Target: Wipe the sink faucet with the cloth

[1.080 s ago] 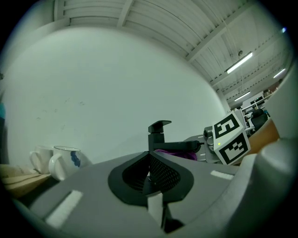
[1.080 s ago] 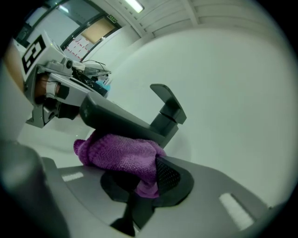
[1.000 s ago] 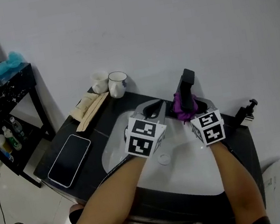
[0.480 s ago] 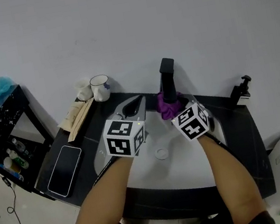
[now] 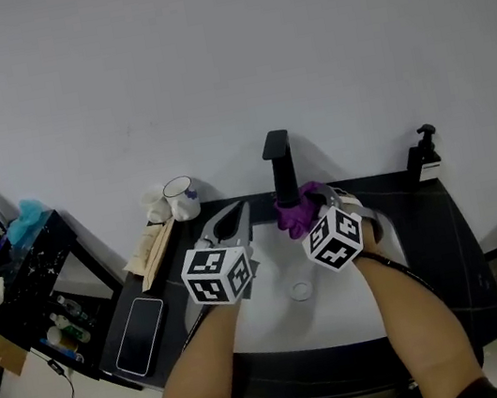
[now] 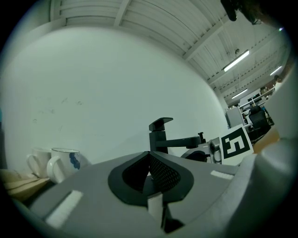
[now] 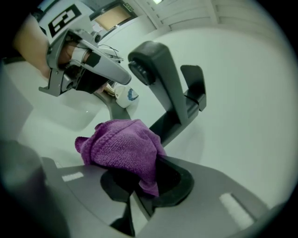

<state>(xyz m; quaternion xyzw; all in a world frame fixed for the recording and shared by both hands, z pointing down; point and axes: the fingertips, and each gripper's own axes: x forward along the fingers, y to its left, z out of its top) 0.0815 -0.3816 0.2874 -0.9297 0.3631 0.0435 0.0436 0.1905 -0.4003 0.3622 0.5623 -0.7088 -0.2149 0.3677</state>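
Cloth [image 7: 122, 146], pinched in right gripper [image 7: 142, 186], sits at faucet [image 7: 160, 79] base; left gripper [image 6: 150, 173], closed and empty, just left of faucet.

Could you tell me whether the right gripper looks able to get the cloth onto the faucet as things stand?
Probably yes: the right gripper, shut on the cloth, sits beside the faucet with nothing between them.

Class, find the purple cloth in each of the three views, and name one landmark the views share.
Head view: purple terry cloth at centre, by the black metal faucet.
Left gripper view: not in it.
Right gripper view: lower centre.
Shared landmark: that faucet.
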